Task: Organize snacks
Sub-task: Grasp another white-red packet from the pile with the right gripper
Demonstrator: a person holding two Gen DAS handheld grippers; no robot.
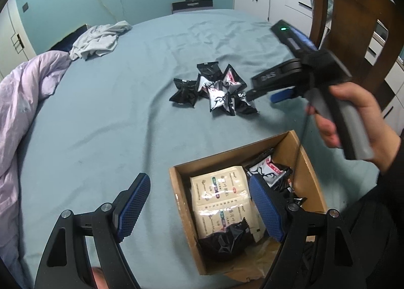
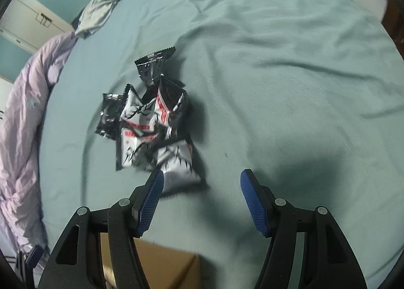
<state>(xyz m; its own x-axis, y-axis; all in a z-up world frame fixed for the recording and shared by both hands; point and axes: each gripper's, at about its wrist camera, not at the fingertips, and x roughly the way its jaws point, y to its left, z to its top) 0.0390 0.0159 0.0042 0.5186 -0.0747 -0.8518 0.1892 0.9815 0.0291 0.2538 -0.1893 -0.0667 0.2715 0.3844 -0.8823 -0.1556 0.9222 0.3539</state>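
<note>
The left gripper [image 1: 199, 203] hangs with jaws apart over the near left wall of the box [image 1: 185, 215], which holds packets [image 1: 222, 203] on the bed [image 1: 101, 112]. Farther in, the right gripper [image 2: 202, 183] is spread empty just short of the snack pile [image 2: 151, 122] mid-bed.

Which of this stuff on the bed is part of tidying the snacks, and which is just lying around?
Part of the job:
snack packets
cardboard box
flat pouches already inside it

Just lying about:
grey shirt
lilac duvet
wooden chair
</note>
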